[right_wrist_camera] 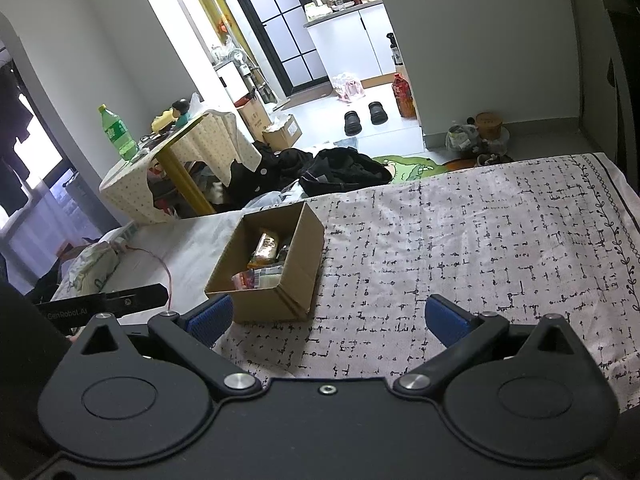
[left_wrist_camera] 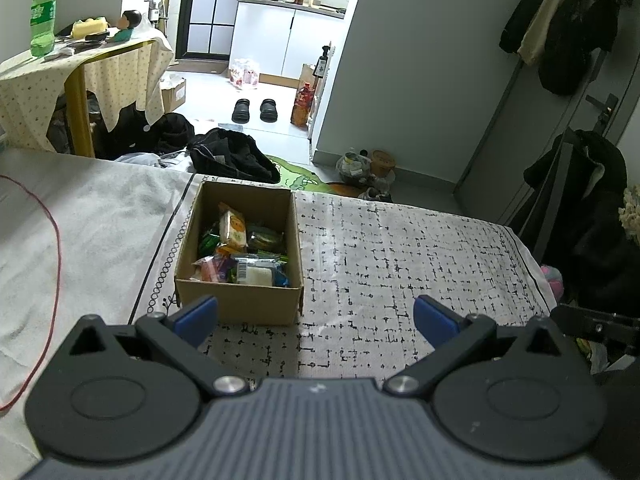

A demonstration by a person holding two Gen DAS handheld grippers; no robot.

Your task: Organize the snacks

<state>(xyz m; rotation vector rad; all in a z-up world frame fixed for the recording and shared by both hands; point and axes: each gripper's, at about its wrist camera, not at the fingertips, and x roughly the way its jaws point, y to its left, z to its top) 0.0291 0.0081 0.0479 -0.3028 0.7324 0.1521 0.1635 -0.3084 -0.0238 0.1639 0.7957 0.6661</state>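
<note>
left wrist: left tongs wide, empty | cardboard box of snacks just ahead-left | right tongs wide, empty, box ahead-left

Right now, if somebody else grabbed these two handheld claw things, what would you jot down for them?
Left gripper: jaws wide open, holding nothing, hovering just short of the cardboard box.
Right gripper: jaws wide open, also holding nothing, the box ahead to its left.
The box sits on the patterned cloth, top open, with the snack packets piled loosely inside.
Done: every snack in view is in the box; none lie on the cloth.
Left: possibly tidying the packets inside; otherwise the job looks about finished.
</note>
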